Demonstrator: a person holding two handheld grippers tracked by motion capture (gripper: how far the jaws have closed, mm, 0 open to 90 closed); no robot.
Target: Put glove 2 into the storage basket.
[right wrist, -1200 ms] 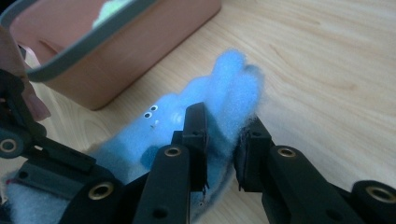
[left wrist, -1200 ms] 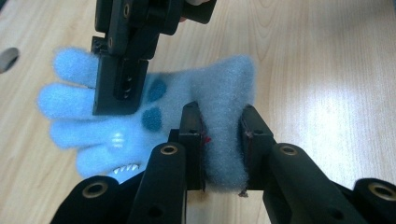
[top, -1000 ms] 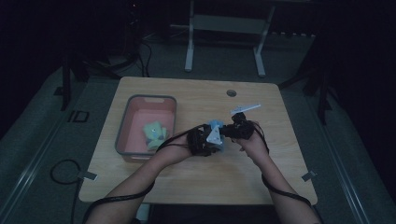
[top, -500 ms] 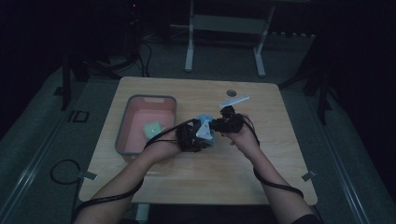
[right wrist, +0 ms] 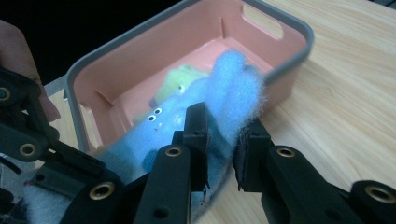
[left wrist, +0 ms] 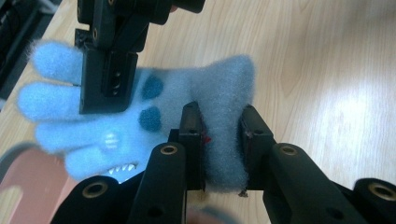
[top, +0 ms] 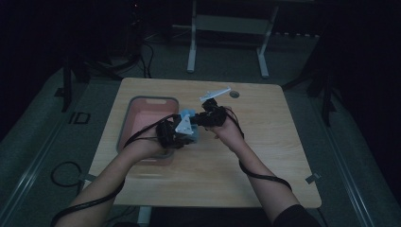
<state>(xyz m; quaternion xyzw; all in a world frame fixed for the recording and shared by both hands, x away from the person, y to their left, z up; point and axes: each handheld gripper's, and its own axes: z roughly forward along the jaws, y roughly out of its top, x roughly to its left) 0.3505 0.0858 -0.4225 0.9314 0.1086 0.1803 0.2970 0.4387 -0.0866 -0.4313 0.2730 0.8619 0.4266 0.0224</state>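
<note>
I've got both tongs on 1 fuzzy blue glove point(left wrist: 154, 116), a plush thing with finger-like lobes and dark blue spots. Left tongs point(left wrist: 219, 144) are pinched onto the cuff end; in the left gripper view the fabric bulges out between the 2 black jaws. Right tongs point(right wrist: 222, 149) are clamped on the other end, with blue fluff squeezed up above the pads in the right gripper view. In the left gripper view I also see the right tongs coming in from the top, gripping across the lobes.

The glove is off the desk point(top: 265, 156), stretched between the 2 tongs, just beside the right edge of the pink bin point(top: 142, 106). In the high view it's mostly hidden: only a pale blue patch point(top: 188, 113) shows between the black bodies of the left tongs point(top: 182, 130) and the right tongs point(top: 201, 118), and the scene is dark. I can't make out the jaws from up there.

The pink bin has a grey rim and handle slots. Inside it lies a green plush item point(right wrist: 180, 81), blurred and partly covered by the glove, so I can't tell its shape. The glove's lower edge is cut off behind my jaws in both gripper views. A hand point(right wrist: 28, 70) is cut off at the left edge of the right gripper view.
</note>
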